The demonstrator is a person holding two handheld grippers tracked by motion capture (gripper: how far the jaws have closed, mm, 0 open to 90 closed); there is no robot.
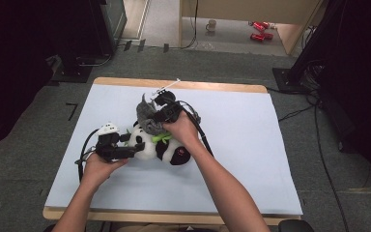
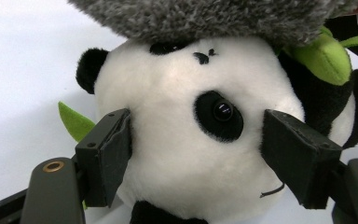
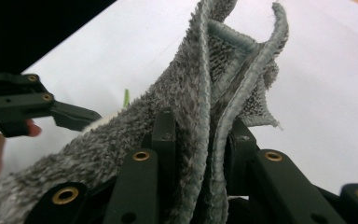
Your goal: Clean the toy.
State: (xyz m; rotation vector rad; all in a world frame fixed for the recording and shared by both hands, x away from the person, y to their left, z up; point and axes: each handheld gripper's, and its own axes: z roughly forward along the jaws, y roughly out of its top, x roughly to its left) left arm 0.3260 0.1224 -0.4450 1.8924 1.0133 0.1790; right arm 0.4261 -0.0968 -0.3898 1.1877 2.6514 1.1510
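Note:
A black-and-white panda plush (image 1: 166, 151) with green leaf pieces lies on its side at the middle of the pale mat. My left gripper (image 1: 134, 149) comes in from the left, and its pads (image 2: 114, 151) press both sides of the panda's white head (image 2: 186, 140). A grey fuzzy cloth (image 1: 147, 118) is draped over the top of the panda's head. My right gripper (image 1: 160, 112) is shut on a folded bunch of that cloth (image 3: 205, 116), whose hemmed edge stands up between the jaws. The left gripper's jaw (image 3: 70, 114) reaches under the cloth at the left of the right gripper view.
The pale mat (image 1: 251, 145) covers a wooden table with bare room to the right and along the near edge. Black cables (image 1: 204, 140) trail from both grippers. On the floor beyond stand dark stands, a mug (image 1: 211, 25) and red cans (image 1: 260, 30).

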